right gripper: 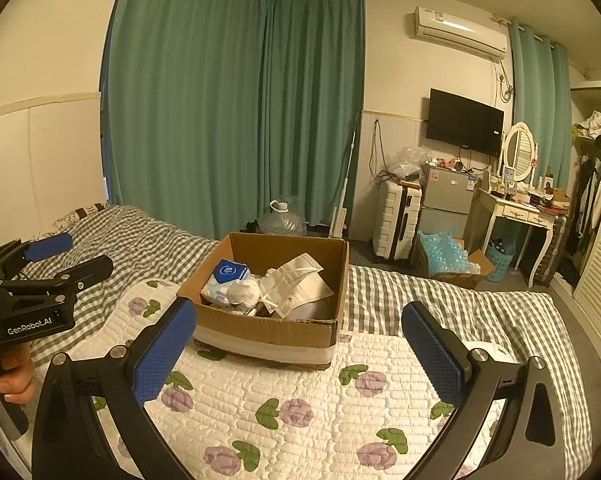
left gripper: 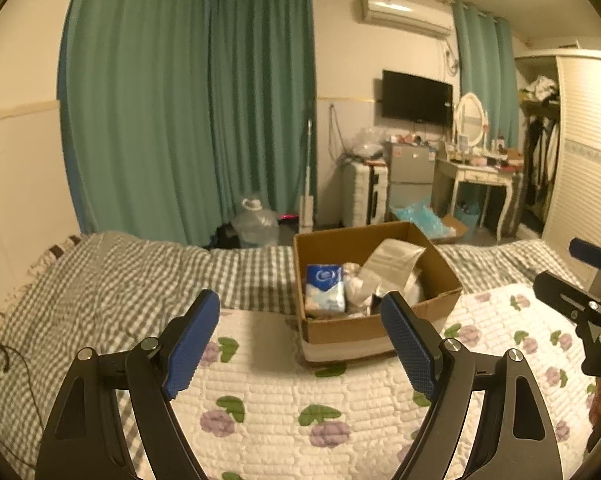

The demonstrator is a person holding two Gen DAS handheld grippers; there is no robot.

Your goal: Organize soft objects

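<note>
Bedroom, floral quilt (left gripper: 260,396) on bed: box (left gripper: 448,280) of soft packs (left gripper: 325,286) sat just ahead, slightly right of left gripper (left gripper: 300,344), slightly left of right gripper (right gripper: 300,356); both wide, empty, about equally near.

Ahead of you, the box (right gripper: 268,330) sits on the quilt (right gripper: 300,412) on the bed (right gripper: 440,296), with a tissue pack (right gripper: 228,274) inside at its left.

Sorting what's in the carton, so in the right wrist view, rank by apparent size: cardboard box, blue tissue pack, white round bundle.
1. cardboard box, by far the largest.
2. blue tissue pack.
3. white round bundle, only slightly smaller than the pack; both are partly buried, so that order is unsure.
</note>
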